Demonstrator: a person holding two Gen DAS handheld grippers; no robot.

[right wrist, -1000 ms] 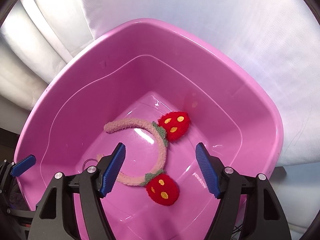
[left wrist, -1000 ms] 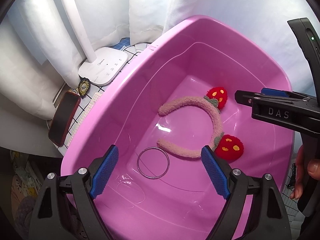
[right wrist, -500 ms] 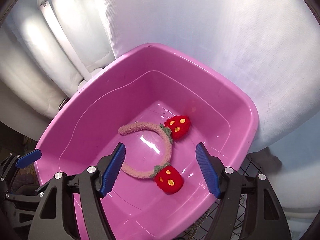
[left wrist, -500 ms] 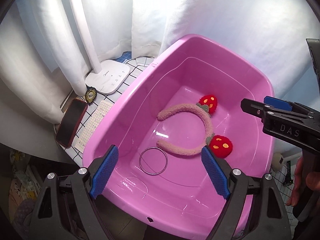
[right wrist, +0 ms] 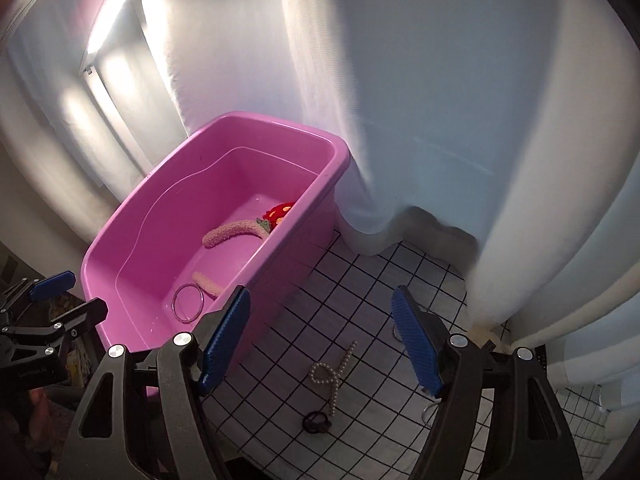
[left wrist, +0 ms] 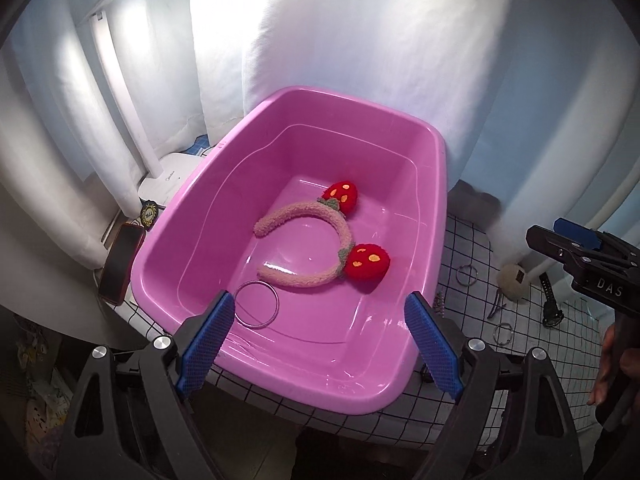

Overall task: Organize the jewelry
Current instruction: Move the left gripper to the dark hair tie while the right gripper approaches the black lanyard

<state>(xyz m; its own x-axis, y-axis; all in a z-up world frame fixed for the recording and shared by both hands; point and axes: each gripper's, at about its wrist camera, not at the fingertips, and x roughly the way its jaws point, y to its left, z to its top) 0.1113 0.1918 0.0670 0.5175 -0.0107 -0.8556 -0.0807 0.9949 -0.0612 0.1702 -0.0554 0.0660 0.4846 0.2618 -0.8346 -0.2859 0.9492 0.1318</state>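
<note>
Pearl-coloured beads, strung as a necklace, lie on the grid-patterned cloth near 6 o'clock in the right wrist view, a small black ring just below them. Judged light, limp and slippery: best pinched across the doubled strand where the loop crosses, not at a loose end (beads may roll between pads). Right gripper stands wide, nothing between its jaws, hanging above the necklace. Left gripper has its jaws opening, empty, over the near rim of the pink tub. Already in the tub: fuzzy strawberry headband at centre, soft and springy; thin metal bangle at 7 o'clock, stiff. More rings wait on the cloth at 3 o'clock
</note>
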